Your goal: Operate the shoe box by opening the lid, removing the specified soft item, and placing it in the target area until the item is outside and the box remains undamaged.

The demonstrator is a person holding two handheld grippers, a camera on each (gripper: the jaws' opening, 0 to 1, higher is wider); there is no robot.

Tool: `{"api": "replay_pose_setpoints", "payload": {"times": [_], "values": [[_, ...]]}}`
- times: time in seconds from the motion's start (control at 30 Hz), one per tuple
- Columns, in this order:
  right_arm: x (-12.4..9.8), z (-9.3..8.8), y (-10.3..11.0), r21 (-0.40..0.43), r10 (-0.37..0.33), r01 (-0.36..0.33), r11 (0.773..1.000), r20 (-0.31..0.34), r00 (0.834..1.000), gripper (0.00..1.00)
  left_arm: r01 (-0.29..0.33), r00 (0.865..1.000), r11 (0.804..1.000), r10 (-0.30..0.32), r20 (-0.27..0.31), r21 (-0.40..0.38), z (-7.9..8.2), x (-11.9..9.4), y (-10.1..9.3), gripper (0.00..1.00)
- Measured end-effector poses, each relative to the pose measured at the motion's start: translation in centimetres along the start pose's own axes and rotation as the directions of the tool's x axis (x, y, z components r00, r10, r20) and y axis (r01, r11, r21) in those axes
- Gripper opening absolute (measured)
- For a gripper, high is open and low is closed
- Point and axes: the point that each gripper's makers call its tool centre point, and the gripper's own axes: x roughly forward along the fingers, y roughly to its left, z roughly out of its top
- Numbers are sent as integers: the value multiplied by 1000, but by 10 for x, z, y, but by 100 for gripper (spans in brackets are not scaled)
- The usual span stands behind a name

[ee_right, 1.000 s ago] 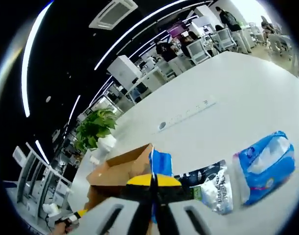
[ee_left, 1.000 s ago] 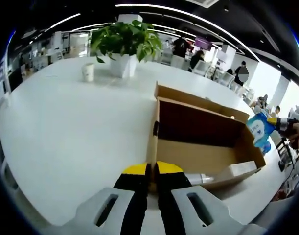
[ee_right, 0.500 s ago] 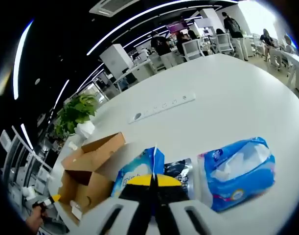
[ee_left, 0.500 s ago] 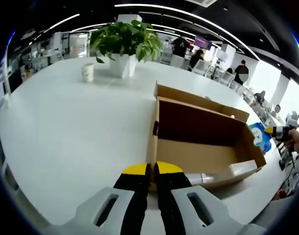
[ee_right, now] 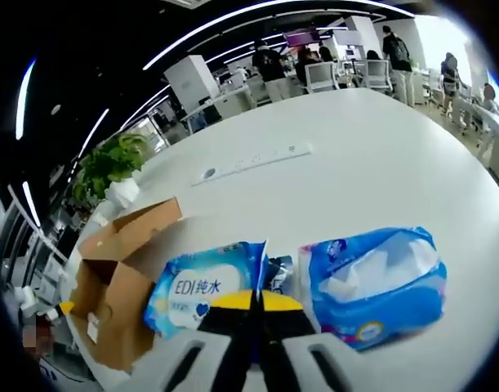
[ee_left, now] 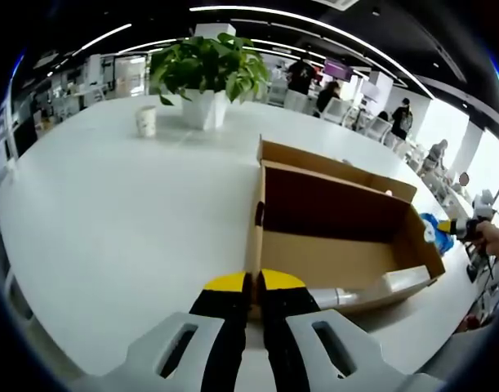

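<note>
Box [ee_left: 331, 237] lay open, pinned at its near wall by clenched left gripper [ee_left: 254, 284], likely to stop sliding. Right gripper [ee_right: 256, 299] clamped wipes pack [ee_right: 202, 290] at 10 o'clock, beside tissue pack [ee_right: 372, 282] on table [ee_right: 355, 180], outside.

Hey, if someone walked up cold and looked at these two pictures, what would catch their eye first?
Probably the open cardboard shoe box lying on the white table, right ahead of the left gripper. Next, the blue wipes pack held in the right gripper, low over the table beside a bigger blue tissue pack.
</note>
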Motion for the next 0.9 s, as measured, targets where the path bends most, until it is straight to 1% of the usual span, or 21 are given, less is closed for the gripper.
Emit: {"api": "replay_pose_setpoints", "payload": {"times": [0.07, 0.1, 0.13, 0.33, 0.57, 0.9], "values": [[2, -2, -4, -5, -12, 12, 1000, -4, 1000, 0, 0, 1000, 1000, 0, -1, 2, 0, 0, 0, 2], [3, -3, -6, -21, -23, 23, 1000, -7, 1000, 0, 0, 1000, 1000, 0, -2, 2, 0, 0, 0, 2], [5, -5, -11, -54, -44, 44, 998, -12, 999, 0, 0, 1000, 1000, 0, -2, 1, 0, 0, 0, 2], [11, -8, -16, -110, -71, 69, 992, -18, 997, 0, 1, 1000, 1000, -1, -1, -1, 0, 0, 1, 2], [19, -6, -23, -113, -81, 78, 991, -24, 996, 0, 2, 1000, 1000, -2, -2, -3, 0, 1, 1, 2], [14, -7, -15, -108, -78, 75, 991, -23, 997, 0, 4, 1000, 1000, -4, 0, -9, 0, 1, 2, 2]]}}
